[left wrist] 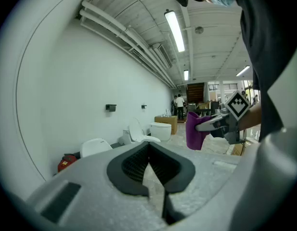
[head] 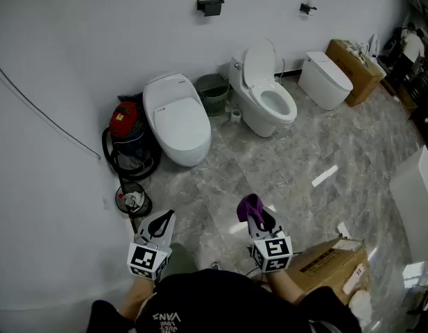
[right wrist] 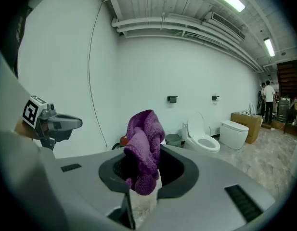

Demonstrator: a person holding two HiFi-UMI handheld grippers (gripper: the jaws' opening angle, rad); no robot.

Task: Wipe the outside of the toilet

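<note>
- The right hand-held gripper (head: 261,222), near centre above the grey marble floor (head: 297,165), is clenched on a bunched purple cloth (head: 251,207).
- The left hand-held gripper (head: 165,219), just to its left, has its jaws together on nothing.
- Against the far wall, well apart from both, stand a closed-lid toilet (head: 177,120), an open-lid toilet (head: 268,96) and a third toilet (head: 324,80) at far right.

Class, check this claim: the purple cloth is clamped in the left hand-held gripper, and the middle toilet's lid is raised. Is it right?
Not quite: the purple cloth is clamped in the right hand-held gripper, not the left, as the right gripper view shows. The left hand-held gripper is shut on nothing. The lid of the middle toilet is indeed raised.
</note>
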